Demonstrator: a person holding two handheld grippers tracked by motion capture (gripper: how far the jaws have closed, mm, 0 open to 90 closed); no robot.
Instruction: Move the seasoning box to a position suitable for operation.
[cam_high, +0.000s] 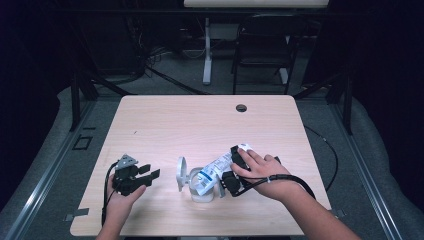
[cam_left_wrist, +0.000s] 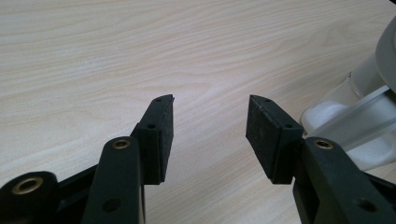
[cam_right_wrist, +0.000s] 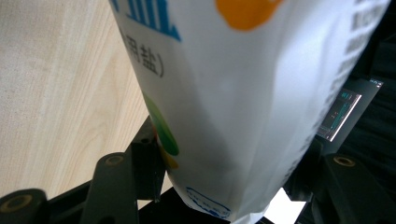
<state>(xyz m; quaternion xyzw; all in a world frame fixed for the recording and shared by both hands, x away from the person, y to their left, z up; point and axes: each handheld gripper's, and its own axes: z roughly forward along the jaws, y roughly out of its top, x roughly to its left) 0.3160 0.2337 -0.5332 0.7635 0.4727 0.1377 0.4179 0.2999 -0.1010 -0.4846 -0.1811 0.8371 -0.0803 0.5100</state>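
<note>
A white salt bag with blue print lies tilted, its lower end over a white jar whose round lid stands open to the left. My right gripper is shut across the bag's upper part, with the hand on top of it. In the right gripper view the bag sits between both jaws of the right gripper. My left gripper rests low at the table's front left, open and holding nothing. In the left gripper view the left gripper points at bare wood, with the jar at the right edge.
The wooden table has a cable hole near its far edge. Cables trail from both grippers toward the front edge. Behind the table stand a dark chair and a white desk leg.
</note>
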